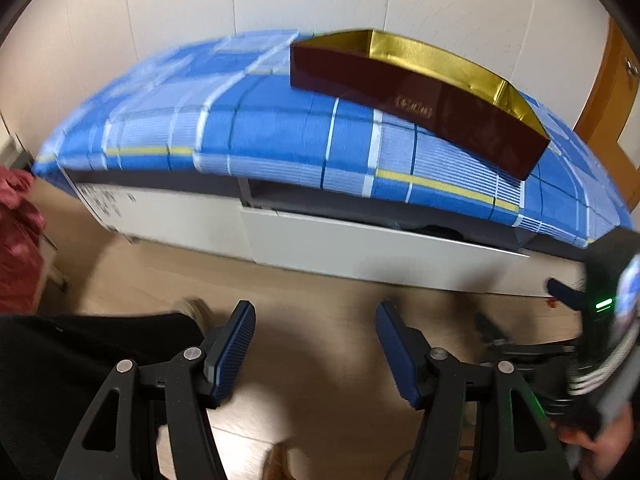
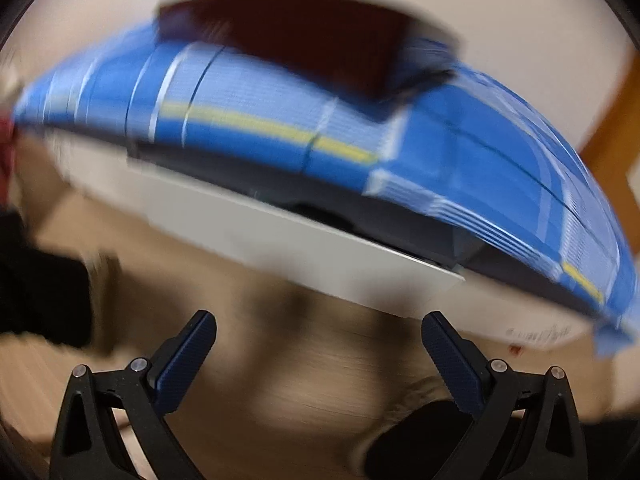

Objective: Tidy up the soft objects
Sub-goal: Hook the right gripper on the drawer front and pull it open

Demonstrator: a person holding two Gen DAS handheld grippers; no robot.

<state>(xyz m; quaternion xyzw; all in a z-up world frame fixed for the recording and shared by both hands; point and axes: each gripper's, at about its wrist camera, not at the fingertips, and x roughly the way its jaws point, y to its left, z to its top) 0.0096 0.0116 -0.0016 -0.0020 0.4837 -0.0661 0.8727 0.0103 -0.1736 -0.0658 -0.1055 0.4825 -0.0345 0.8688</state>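
Left wrist view: the left hand-held gripper (image 1: 316, 344) is hovering over the wooden floor (image 1: 320, 308) with its blue-padded fingers (image 1: 236, 344) spread apart, released and gripping nothing. Beyond it, a low white cabinet (image 1: 320, 240) is standing against the far white wall (image 1: 280, 0), and one of its drawers (image 1: 360, 246) is sitting partly pulled out. A blue plaid cloth (image 1: 260, 128) with white and yellow stripes is lying spread over the cabinet top and draping a little over the front edge. A long dark red box (image 1: 420, 96) with a gold lining is resting on the cloth toward the far right, open side up. A red-pink fabric item (image 1: 18, 236) is showing at the left edge, near the floor; its shape is too cropped to identify. Black clothing (image 1: 80, 360) is filling the near left corner.

Right wrist view (heavily blurred by motion): the right hand-held gripper (image 2: 320, 360) is likewise released, its blue pads (image 2: 188, 360) standing wide apart with nothing between them, above the floor (image 2: 320, 380). The cloth (image 2: 280, 120), the box (image 2: 300, 40) on top of it and the open drawer (image 2: 300, 244) are appearing ahead. A brown wooden door frame (image 2: 612, 132) is showing at the right.
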